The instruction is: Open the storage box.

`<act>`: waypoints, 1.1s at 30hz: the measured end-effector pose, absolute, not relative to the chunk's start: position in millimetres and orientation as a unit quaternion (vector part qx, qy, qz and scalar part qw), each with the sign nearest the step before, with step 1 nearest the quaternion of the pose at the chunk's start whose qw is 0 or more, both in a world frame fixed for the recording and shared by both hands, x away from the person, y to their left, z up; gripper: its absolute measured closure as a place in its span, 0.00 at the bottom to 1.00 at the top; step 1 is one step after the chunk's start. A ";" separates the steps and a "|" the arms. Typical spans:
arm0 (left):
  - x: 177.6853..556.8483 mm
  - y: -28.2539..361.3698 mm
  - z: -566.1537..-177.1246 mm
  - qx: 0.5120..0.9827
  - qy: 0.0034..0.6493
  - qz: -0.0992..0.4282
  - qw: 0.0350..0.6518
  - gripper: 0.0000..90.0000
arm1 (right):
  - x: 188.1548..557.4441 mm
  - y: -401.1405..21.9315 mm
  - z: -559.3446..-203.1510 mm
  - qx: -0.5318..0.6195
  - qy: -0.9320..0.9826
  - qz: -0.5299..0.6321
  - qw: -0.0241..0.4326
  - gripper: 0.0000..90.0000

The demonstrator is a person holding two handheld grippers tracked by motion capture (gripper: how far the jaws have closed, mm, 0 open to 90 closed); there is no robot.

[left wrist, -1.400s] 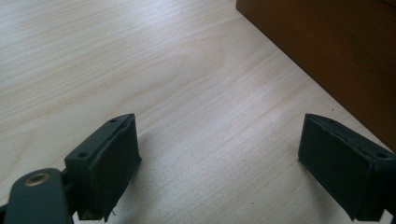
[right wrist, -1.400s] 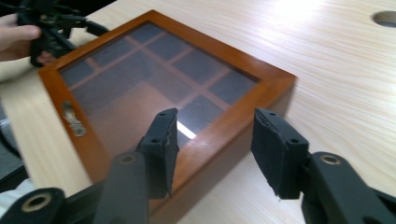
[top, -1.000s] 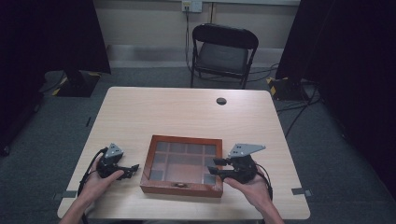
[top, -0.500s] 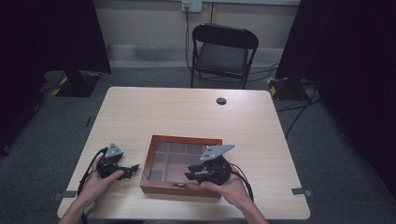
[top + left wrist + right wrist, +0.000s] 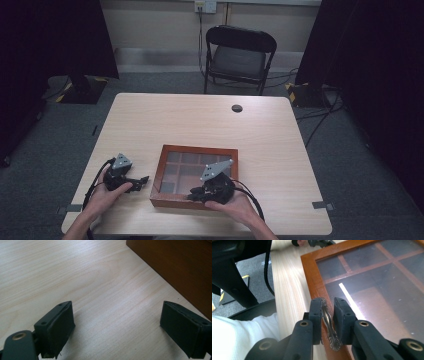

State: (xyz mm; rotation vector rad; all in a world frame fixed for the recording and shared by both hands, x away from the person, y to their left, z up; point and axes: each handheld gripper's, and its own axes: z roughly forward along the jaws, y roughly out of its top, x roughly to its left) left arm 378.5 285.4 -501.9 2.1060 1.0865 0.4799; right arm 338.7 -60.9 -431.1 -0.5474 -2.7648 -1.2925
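A flat wooden box (image 5: 159,175) with a glass lid over several compartments lies near the table's front edge. Its frame (image 5: 312,272) and glass fill the right gripper view. My right gripper (image 5: 192,196) sits over the box's front rim. Its jaws have just been closing, and the right gripper (image 5: 328,307) now pinches a small ornate metal latch (image 5: 329,325) on that rim. My left gripper (image 5: 142,181) rests on the table just left of the box. The left gripper (image 5: 117,325) stands open over bare wood, with the box side (image 5: 180,267) to its right.
The pale wooden table (image 5: 200,120) has a small black round disc (image 5: 237,108) near its far edge. A black folding chair (image 5: 240,55) stands behind the table. Dark curtains flank both sides. Cables trail from both grippers toward the front edge.
The right hand has moved left from beside the box's right end to the middle of its front rim, and its jaws have narrowed onto the latch. The left hand has stayed put.
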 end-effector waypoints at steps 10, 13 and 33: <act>378.4 285.3 -502.0 0.814 0.421 0.185 0.355 0.12 | 340.1 -58.3 -437.1 -0.169 -0.894 -0.415 0.022 0.90; 378.3 285.0 -502.1 0.813 0.422 0.184 0.356 0.12 | 339.8 -58.1 -436.9 -0.167 -0.895 -0.413 0.020 0.91; 378.6 285.5 -501.8 0.815 0.419 0.186 0.354 0.12 | 337.1 -65.0 -432.4 -0.151 -0.906 -0.396 0.016 0.92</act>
